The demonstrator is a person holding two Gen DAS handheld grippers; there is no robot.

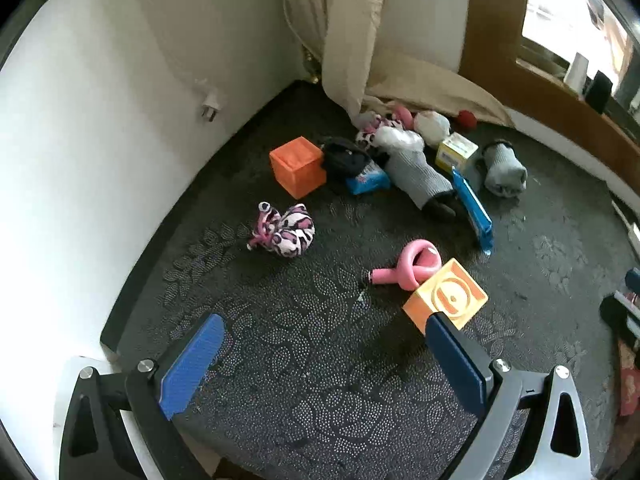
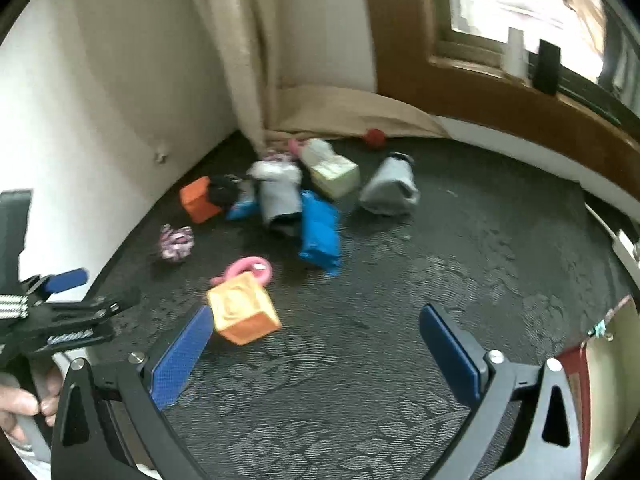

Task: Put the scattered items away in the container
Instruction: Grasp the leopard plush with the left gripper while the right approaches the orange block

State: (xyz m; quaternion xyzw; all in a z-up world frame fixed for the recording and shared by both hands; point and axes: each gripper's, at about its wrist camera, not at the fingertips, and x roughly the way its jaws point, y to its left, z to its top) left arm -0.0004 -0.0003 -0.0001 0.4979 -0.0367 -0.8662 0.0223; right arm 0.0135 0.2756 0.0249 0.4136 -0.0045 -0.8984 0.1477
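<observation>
1. Left claw (image 1: pixel 324 356) spread wide, empty, hovering low over dark patterned carpet (image 1: pixel 320 380); right finger tip overlapping yellow-orange block (image 1: pixel 446 294) in view, contact unclear
2. Right claw (image 2: pixel 316 338) likewise agape, empty, same block (image 2: pixel 244 310) just beside its left finger
3. Pink loop toy (image 1: pixel 412 266) touching block; striped plush (image 1: pixel 284 230) apart
4. Orange cube (image 1: pixel 298 166), socks, blue packets heaped near curtain (image 1: pixel 352 40)
5. Container not identifiable; items all on floor

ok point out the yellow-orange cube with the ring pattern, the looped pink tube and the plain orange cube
yellow-orange cube with ring pattern (image 1: pixel 452 295), left wrist view, patterned top face
looped pink tube (image 1: pixel 420 263), left wrist view, loop
plain orange cube (image 1: pixel 297 164), left wrist view, top face
</observation>
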